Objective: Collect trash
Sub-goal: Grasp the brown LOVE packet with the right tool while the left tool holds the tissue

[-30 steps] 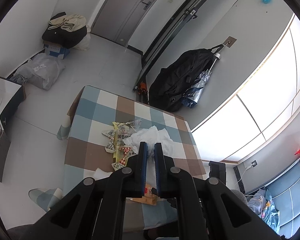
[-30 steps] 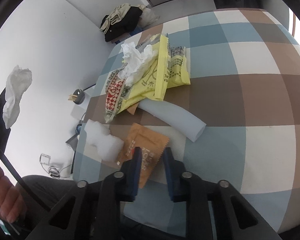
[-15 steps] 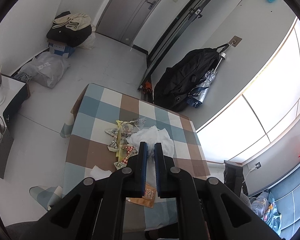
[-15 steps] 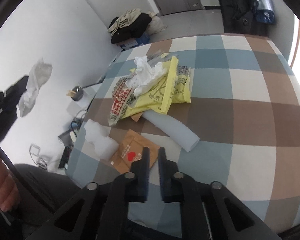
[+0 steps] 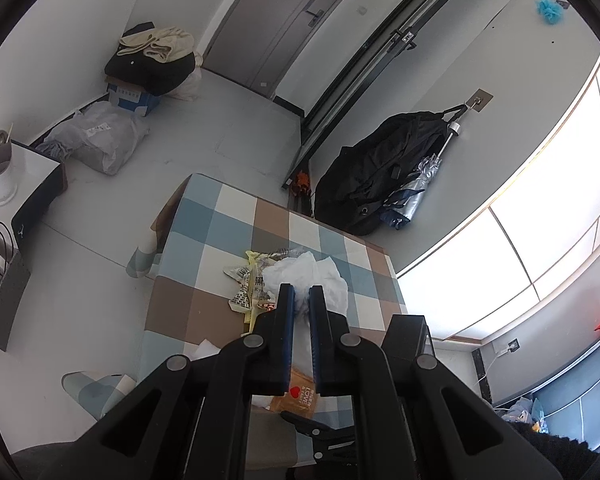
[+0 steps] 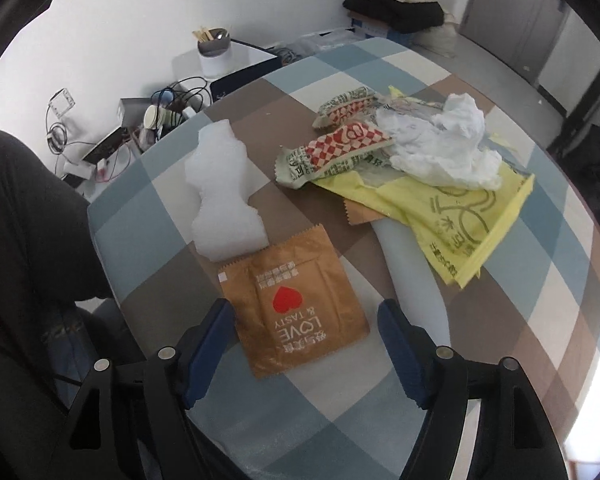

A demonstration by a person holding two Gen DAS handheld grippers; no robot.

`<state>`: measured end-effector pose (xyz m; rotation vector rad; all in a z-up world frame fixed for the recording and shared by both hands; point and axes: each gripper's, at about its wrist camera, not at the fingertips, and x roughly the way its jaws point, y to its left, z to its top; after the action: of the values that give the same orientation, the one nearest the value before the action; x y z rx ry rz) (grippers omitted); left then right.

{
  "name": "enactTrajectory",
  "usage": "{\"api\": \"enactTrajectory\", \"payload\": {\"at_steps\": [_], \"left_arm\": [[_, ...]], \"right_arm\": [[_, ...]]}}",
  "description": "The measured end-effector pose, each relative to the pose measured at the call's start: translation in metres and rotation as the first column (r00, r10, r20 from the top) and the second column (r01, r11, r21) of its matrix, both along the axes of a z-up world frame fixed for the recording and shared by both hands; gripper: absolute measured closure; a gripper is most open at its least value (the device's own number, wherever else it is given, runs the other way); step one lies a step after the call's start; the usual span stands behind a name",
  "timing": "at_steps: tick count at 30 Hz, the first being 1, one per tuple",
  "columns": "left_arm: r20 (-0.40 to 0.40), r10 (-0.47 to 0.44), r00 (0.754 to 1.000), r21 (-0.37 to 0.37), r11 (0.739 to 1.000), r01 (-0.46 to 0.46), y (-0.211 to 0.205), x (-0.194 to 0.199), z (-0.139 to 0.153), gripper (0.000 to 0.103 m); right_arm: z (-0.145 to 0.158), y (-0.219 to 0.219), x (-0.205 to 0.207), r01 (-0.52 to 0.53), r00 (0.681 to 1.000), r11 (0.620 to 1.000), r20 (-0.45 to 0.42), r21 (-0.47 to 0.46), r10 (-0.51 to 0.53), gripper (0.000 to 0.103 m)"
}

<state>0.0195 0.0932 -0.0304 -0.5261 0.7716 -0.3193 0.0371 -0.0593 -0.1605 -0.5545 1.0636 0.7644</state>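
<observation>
Up high over the bench (image 5: 204, 296) with the left gripper (image 5: 299, 300), jaws pressed together on a crumpled white plastic bag (image 5: 320, 276) that puffs out beyond the fingertips and hangs down between them. Below it, checked cloth in blue, brown and white, with the trash heap near the middle. Over to the right gripper (image 6: 306, 338): tilted steeply down at the near edge of the bench, jaws opening wide, blue pads well apart on either side of a brown snack wrapper (image 6: 294, 304) printed with a red heart, and not pressing on it. Wrapper lying flat on the cloth, one corner just touching a lump of white foam (image 6: 224, 196) beyond it on the left. To the right of the wrapper, a pale foam tube (image 6: 414, 280), its far end tucked under a yellow packet (image 6: 468, 216). On top of the yellow packet, crumpled white tissue (image 6: 448, 144); beside that, a red-and-white checked wrapper (image 6: 348, 140) and a green-printed one (image 6: 344, 102), all piled together. Dark trouser leg (image 6: 32, 216) of the person at the left edge. Off the bench, a side table with a white utensil holder (image 6: 214, 54) and tangled cables (image 6: 172, 98).
</observation>
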Motion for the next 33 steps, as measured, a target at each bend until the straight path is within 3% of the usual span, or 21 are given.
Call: {"api": "enactTrajectory", "payload": {"at_steps": [6, 12, 13, 19, 22, 33], "left_arm": [[-0.003, 0.006, 1.000, -0.020, 1.000, -0.006, 0.004, 0.004, 0.000, 0.099], [-0.011, 0.005, 1.000, -0.029, 1.000, -0.006, 0.004, 0.005, -0.002, 0.099], [-0.011, 0.005, 1.000, -0.029, 1.000, -0.005, 0.004, 0.005, -0.001, 0.099], [-0.016, 0.010, 1.000, -0.014, 1.000, -0.010, 0.002, 0.004, -0.003, 0.099], [-0.020, 0.016, 1.000, -0.009, 1.000, -0.016, 0.002, 0.003, -0.004, 0.099], [-0.029, 0.009, 1.000, 0.059, 0.998, -0.007, -0.014, 0.003, -0.007, 0.099]], "right_arm": [[-0.001, 0.005, 0.004, -0.032, 0.999, 0.999, -0.003, -0.027, 0.032, 0.028], [0.002, 0.001, 0.003, 0.011, 1.000, 1.000, -0.002, -0.007, -0.011, 0.060], [0.003, -0.003, 0.003, 0.016, 1.000, 1.000, -0.005, 0.005, -0.016, 0.069], [0.004, -0.010, -0.011, 0.048, 0.998, 0.998, 0.043, 0.027, -0.049, 0.080], [0.010, -0.016, -0.014, 0.069, 0.997, 0.994, 0.022, 0.084, -0.071, 0.100], [0.045, -0.060, -0.026, 0.221, 0.975, 0.926, -0.065, 0.307, -0.211, 0.100]]}}
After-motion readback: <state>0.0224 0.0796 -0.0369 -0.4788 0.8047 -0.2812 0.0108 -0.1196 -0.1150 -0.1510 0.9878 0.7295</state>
